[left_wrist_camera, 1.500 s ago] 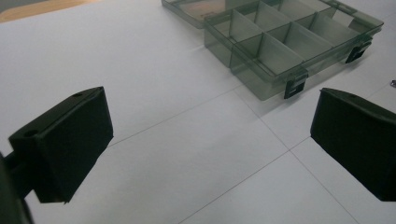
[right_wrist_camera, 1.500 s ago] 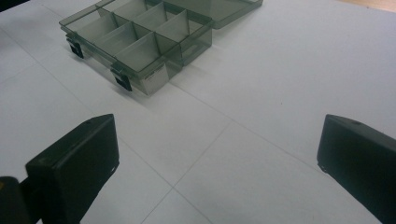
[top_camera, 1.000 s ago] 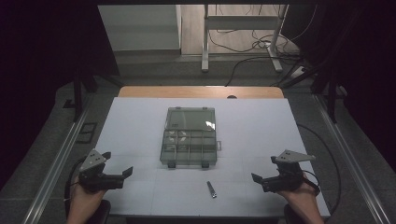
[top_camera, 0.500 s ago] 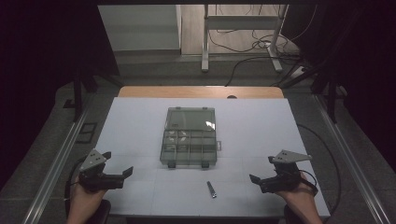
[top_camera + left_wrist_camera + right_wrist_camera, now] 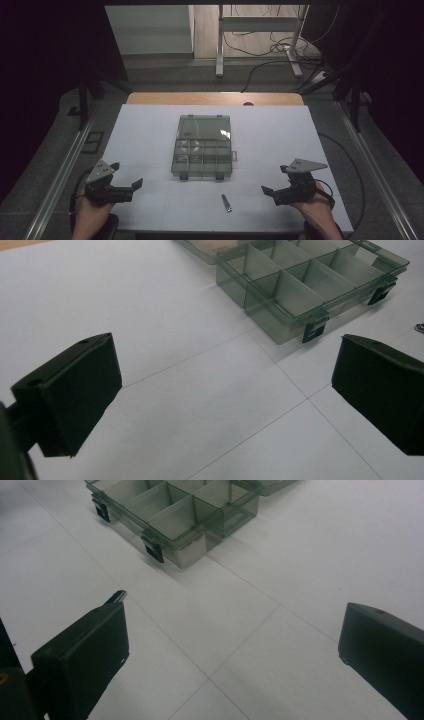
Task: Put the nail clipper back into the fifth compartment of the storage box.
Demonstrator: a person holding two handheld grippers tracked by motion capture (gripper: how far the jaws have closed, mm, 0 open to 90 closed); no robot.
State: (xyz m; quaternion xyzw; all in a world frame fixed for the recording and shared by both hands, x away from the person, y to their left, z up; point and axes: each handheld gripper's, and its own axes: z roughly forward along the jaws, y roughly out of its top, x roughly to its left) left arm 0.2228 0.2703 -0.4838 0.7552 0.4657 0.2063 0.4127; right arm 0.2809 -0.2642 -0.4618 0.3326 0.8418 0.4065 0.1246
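Apparently nothing started: left gripper (image 5: 131, 187) and right gripper (image 5: 268, 193) spread wide, empty. Smoky translucent plastic compartment box (image 5: 202, 147) lies open at frame centre; small metal cylinder (image 5: 226, 202) lies untouched below it.

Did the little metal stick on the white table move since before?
No. The small silvery metal rod lies at the same spot below the clear grey plastic compartment box, toward its right latch.

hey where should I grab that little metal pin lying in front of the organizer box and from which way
Take the metal pin across its middle, from above, probably with the right gripper, fingers either side of its width. It lies flat on the table, thin and long, pointing roughly toward the organizer box.
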